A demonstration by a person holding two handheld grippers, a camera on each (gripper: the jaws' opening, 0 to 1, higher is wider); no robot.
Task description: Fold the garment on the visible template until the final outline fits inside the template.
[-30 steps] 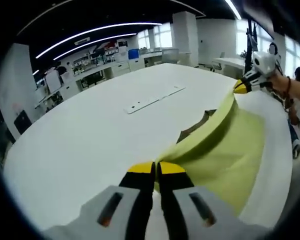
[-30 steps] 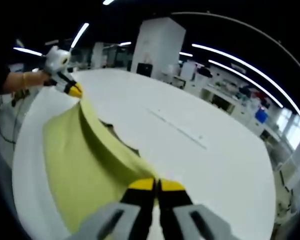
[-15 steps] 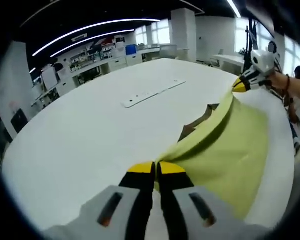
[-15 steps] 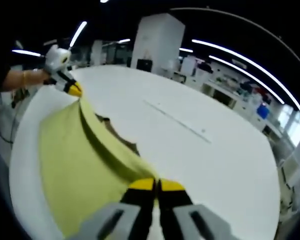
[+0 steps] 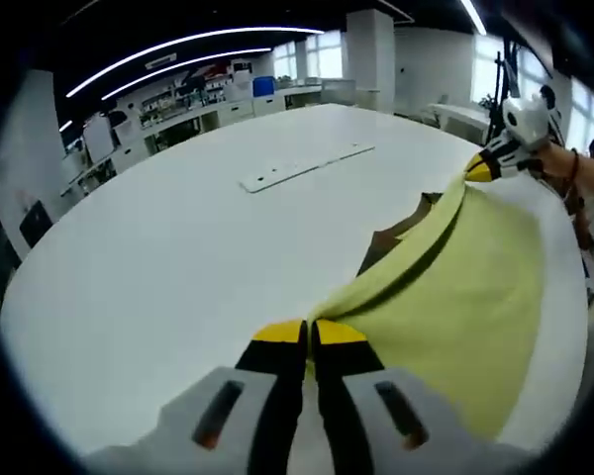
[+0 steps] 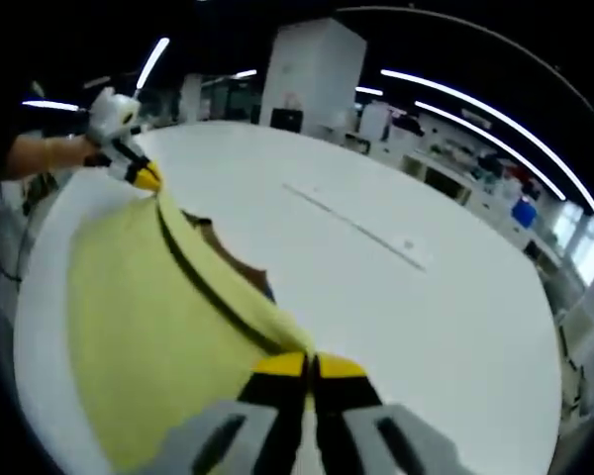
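A yellow-green garment (image 5: 455,297) hangs from one long edge, stretched taut between both grippers above a white table (image 5: 158,257). My left gripper (image 5: 309,332) is shut on one end of that edge. My right gripper (image 5: 478,170), held by a hand, is shut on the other end. In the right gripper view the right gripper (image 6: 309,364) pinches the cloth (image 6: 139,317), and the left gripper (image 6: 147,179) holds the far corner. A brown template (image 5: 381,242) peeks out past the raised edge (image 6: 240,265); the cloth hides most of it.
A long white strip (image 5: 302,168) lies on the table beyond the garment (image 6: 361,230). The table's curved edge runs close behind the cloth (image 6: 40,297). Benches, shelves and a white pillar (image 6: 312,74) stand around the room.
Both grippers stay shut on the same taut edge. Both views have tipped a little, and the hanging cloth now shows wider in each. The template still peeks out in the same place.
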